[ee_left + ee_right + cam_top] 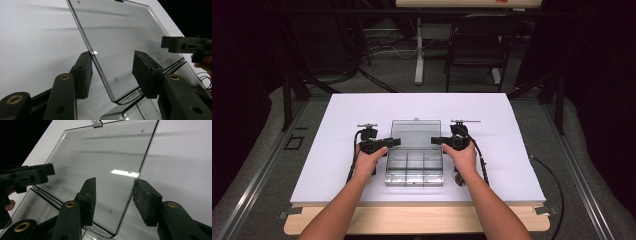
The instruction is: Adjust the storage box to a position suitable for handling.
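The clear box's open lid (416,133) is being straddled at its left and right edges by the left gripper (388,143) and right gripper (438,141), jaws apart, not yet clamped.

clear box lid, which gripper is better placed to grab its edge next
Left, slightly. The left gripper has the lid edge against one of its fingers; the right gripper straddles the opposite edge with gaps both sides. Both are open.

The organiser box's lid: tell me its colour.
Clear, colourless plastic lid; the right gripper view shows it best.
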